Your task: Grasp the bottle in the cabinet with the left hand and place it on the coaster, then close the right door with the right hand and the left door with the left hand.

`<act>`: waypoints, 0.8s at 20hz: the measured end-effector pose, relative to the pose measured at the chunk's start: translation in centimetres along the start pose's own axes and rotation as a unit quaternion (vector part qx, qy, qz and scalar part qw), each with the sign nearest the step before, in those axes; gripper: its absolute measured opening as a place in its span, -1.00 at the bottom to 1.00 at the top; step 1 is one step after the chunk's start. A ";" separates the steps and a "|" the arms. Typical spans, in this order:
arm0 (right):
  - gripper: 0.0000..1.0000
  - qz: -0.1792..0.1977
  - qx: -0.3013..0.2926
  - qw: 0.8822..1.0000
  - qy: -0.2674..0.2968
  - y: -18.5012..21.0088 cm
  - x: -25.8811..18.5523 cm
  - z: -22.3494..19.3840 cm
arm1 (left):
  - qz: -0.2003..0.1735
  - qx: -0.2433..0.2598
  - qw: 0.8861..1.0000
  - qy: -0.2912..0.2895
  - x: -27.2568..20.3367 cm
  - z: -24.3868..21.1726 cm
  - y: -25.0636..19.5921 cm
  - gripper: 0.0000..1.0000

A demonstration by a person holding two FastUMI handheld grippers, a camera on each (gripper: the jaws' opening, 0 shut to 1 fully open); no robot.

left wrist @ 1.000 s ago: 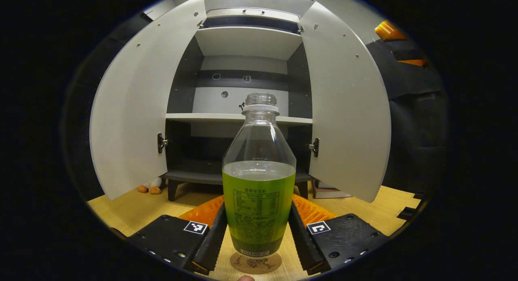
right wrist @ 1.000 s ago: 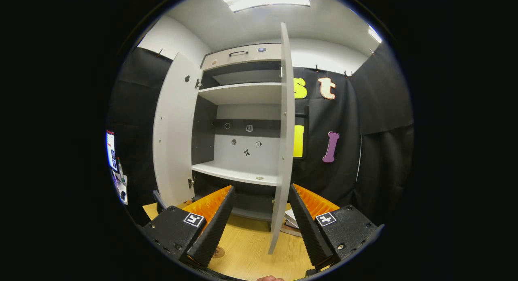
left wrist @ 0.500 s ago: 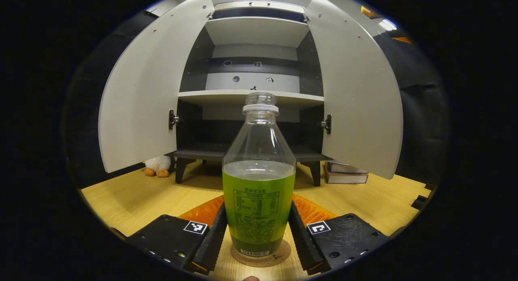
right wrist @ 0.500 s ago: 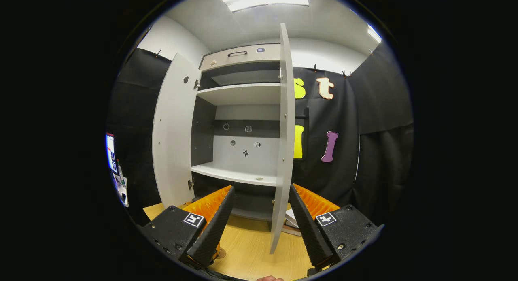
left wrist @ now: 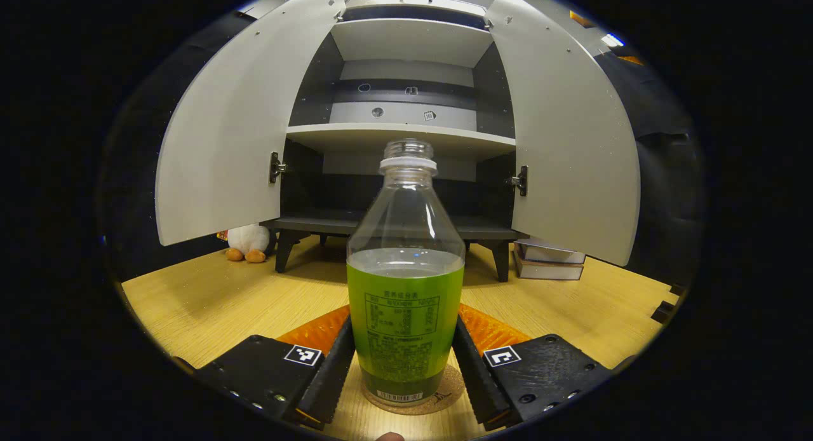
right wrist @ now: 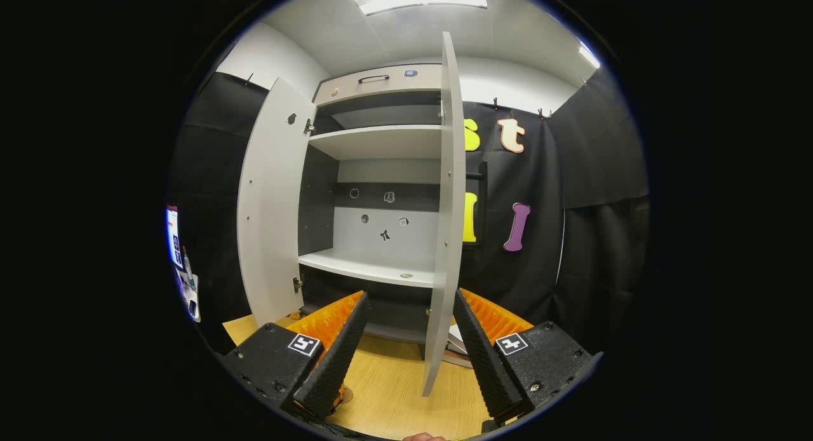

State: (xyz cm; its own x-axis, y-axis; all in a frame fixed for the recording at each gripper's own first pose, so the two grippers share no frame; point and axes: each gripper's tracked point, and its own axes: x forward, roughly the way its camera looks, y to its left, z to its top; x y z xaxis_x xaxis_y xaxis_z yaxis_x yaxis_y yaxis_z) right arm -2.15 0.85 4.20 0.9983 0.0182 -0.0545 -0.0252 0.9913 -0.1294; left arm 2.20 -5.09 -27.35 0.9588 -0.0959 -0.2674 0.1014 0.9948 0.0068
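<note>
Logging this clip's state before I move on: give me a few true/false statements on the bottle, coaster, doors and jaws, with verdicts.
1. The bottle stands upright on the coaster. True.
2. The bottle has a cap on. False: its neck is open, with no cap.
3. Both cabinet doors are shut. False: the left door and the right door both stand open.
4. The left gripper has its jaws on either side of the bottle. True.
5. The right gripper holds the right door. False: its jaws are open and hold nothing, with the door's edge farther off.
6. A plush toy sits on the table by the cabinet's leg. True.
</note>
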 end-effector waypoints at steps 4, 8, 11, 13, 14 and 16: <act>0.65 -0.002 0.001 1.000 -0.005 -0.2 0.1 0.1 | -0.006 0.001 1.000 0.021 0.0 -0.1 -0.1 0.75; 0.65 -0.006 0.011 1.000 -0.005 -0.7 0.0 -0.5 | -0.017 -0.002 1.000 0.012 -0.8 1.8 -0.1 0.92; 0.65 -0.009 0.021 1.000 -0.005 -1.1 0.1 -1.2 | -0.016 0.013 0.999 -0.026 -1.9 5.1 0.1 0.90; 0.65 -0.006 0.028 1.000 -0.004 -1.1 0.2 -1.7 | -0.024 0.017 0.999 -0.042 -2.7 7.1 -0.4 0.89; 0.65 -0.005 0.030 1.000 -0.005 -1.1 0.4 -2.0 | -0.028 0.015 0.998 -0.047 -3.1 8.1 -0.7 0.90; 0.65 -0.004 0.029 1.000 -0.007 -1.2 0.7 -2.5 | -0.041 0.012 0.997 -0.058 -4.3 10.5 -1.3 0.90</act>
State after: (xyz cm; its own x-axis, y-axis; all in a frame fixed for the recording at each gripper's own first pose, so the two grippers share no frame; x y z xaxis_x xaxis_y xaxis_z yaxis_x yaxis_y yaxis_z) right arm -1.60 -0.60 1.87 0.9991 0.0123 -0.0397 -0.0152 0.9973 -0.0712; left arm 0.76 -6.34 -16.08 0.9711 -0.1811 -0.1556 0.1852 0.9826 0.0123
